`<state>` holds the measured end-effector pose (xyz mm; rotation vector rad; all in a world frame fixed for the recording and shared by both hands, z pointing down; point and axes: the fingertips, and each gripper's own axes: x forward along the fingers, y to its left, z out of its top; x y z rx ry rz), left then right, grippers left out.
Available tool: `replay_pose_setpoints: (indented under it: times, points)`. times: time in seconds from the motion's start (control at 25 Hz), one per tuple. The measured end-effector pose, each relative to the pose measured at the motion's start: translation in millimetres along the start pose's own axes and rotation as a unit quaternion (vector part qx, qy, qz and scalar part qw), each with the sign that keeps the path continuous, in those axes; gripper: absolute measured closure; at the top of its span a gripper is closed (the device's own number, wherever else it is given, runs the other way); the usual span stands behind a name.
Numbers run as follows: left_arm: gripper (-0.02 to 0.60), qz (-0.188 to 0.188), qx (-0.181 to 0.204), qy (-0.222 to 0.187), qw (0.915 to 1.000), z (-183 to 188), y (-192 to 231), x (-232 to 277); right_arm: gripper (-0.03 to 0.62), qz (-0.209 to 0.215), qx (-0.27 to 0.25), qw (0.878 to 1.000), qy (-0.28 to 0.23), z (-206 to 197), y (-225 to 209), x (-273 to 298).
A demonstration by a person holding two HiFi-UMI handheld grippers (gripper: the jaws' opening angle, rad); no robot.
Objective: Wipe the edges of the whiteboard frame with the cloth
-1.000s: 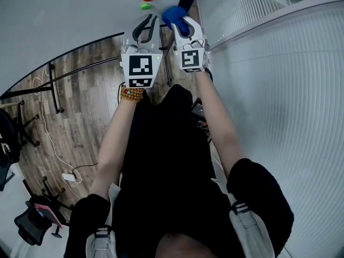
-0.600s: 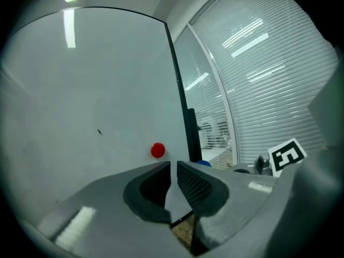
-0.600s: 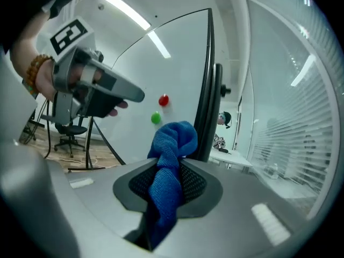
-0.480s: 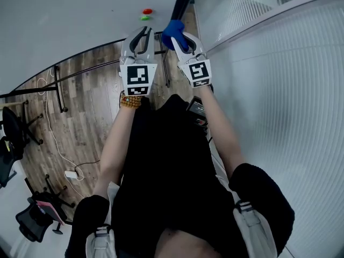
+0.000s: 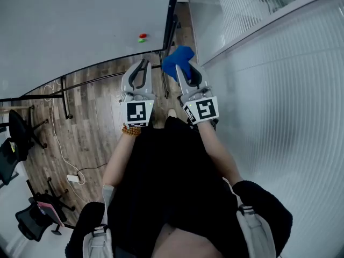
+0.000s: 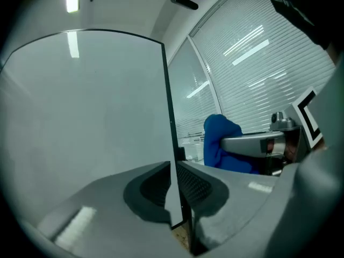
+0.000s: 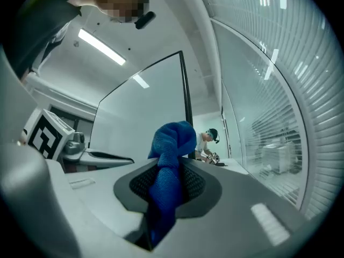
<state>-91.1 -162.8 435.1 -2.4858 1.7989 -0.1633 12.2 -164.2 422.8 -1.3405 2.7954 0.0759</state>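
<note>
A: So, which step is this?
B: The approach, I'd judge. The right gripper (image 5: pixel 184 71) is clamped on the cloth (image 5: pixel 176 62) just beside the lower right corner of the whiteboard (image 5: pixel 80 20), by its dark frame (image 5: pixel 171 15). Whether cloth touches frame, I can't tell.
A: And the left gripper (image 5: pixel 142 66)?
B: Jaws together, nothing in them, beside the right one.
A: Next move?
B: Probably press the wad onto the frame's right edge and run along it, grip firm.
A: How does the cloth look?
B: Blue, knitted, bunched above the jaws, with a tail trailing down between them.
</note>
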Motion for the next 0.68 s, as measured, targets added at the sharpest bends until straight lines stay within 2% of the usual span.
replay_pose_setpoints:
  times: [0.24,0.68]
  points:
    - [0.549,0.005,-0.007,0.002,1.0000,10.7,-22.5,-15.8,0.516,0.030,0.019,0.999,-0.014,25.5,7.1,-23.2]
    - [0.549,0.017,-0.013,0.015,0.9997,10.6,-55.1,-10.0,0.519,0.071,0.050,0.996,-0.020,25.5,-7.2,-36.1]
